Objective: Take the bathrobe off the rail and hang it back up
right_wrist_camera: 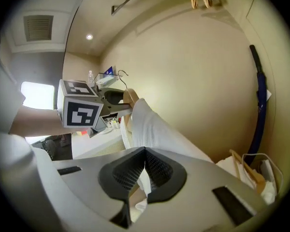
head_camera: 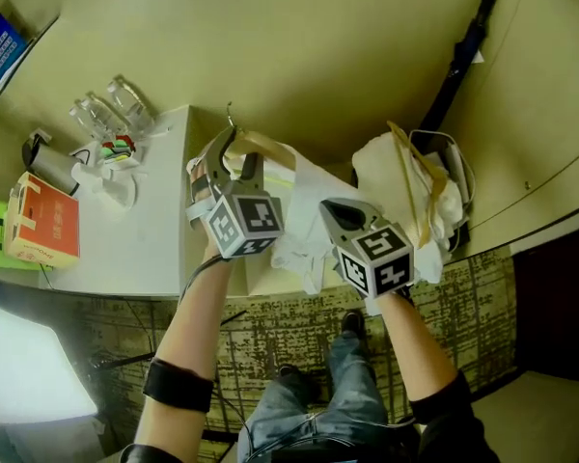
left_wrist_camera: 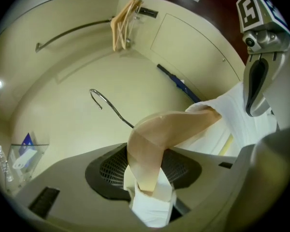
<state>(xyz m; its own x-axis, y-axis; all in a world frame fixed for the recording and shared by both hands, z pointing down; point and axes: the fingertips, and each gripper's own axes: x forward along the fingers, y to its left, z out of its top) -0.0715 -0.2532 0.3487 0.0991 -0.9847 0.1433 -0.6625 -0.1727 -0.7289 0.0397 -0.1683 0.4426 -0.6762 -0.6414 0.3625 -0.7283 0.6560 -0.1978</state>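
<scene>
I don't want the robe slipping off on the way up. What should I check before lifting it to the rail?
1. Hold of the left gripper on the wooden hanger: ok, the jaws are clamped on it.
2. Hold of the right gripper on the bathrobe: ok, the jaws are shut on the cloth.
3. The hook is free and untangled: ok.
4. Bare stretch of rail beside the spare hangers: ok.
5. The bathrobe sits over both ends of the wooden hanger: cannot tell.
</scene>
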